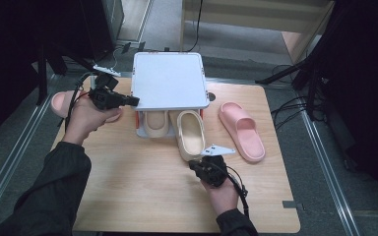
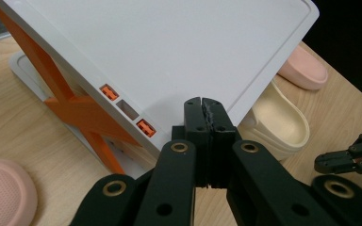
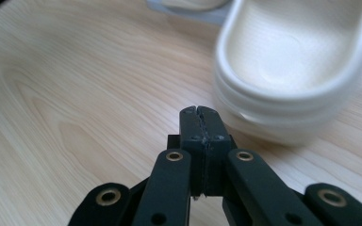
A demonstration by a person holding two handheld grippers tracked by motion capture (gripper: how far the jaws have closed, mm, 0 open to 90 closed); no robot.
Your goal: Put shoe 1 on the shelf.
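A white shoe rack [image 1: 167,78] with orange struts [image 2: 78,110] stands at the back middle of the wooden table. One cream slipper [image 1: 156,124] lies under its shelf. A second cream slipper [image 1: 191,135] pokes out in front. My left gripper [image 1: 134,101] is shut and empty, its tip [image 2: 202,101] at the rack's front left corner. My right gripper [image 1: 194,165] is shut and empty, just short of the heel of the second cream slipper [image 3: 297,70], with its tip [image 3: 200,111] over bare wood.
A pink slipper [image 1: 242,131] lies to the right of the rack. Another pink slipper [image 1: 61,102] sits at the table's left edge, partly behind my left hand. The table's near half [image 1: 142,191] is bare wood. Dark stands and cables surround the table.
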